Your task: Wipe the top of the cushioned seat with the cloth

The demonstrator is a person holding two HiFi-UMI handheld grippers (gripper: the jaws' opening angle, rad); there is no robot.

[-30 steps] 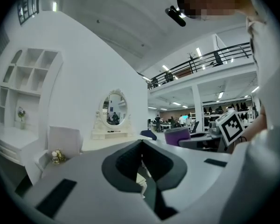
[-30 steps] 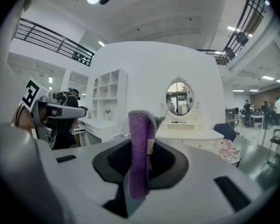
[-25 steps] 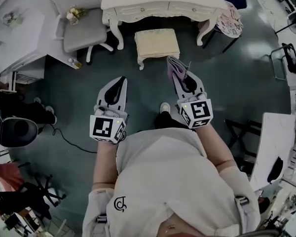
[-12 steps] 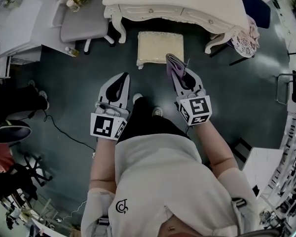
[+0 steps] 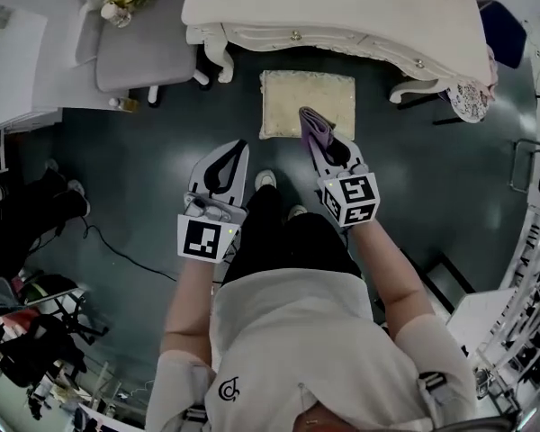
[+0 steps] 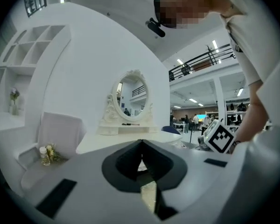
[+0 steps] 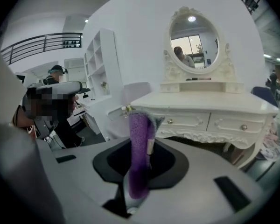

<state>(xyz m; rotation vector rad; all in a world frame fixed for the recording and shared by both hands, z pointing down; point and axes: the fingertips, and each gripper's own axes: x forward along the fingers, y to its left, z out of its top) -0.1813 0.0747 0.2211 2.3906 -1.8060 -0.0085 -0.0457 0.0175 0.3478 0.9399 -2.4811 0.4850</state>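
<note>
Containers first, and there is little to report. The one open shelf unit point(image 6: 25, 55) has a small vase of flowers point(image 6: 13, 101) on a ledge, and its other compartments are too washed out to read. On the grey chair point(image 5: 148, 57) sit a little bottle point(image 6: 41, 153) and a posy point(image 6: 51, 153).

The cream cushioned seat point(image 5: 292, 93) stands on the dark floor point(image 5: 144, 178), just in front of the white dressing table point(image 5: 333, 7). From above, its legs are out of sight.

The right hand-held gripper point(image 5: 315, 133) is pinching the purple cloth point(image 7: 140, 125), which stands upright between the jaws with its lower end buried in them. In the head view the cloth overlaps the near edge of the seat, but I can't tell whether it touches the cushion.

The left hand-held gripper point(image 5: 238, 148) has its jaws pressed together at the tips with nothing between them. It hangs above the floor, beside the seat's near left corner.

Both forearms reach forward, the right one further ahead. The oval mirror point(image 7: 194, 29) rises behind the drawers.
</note>
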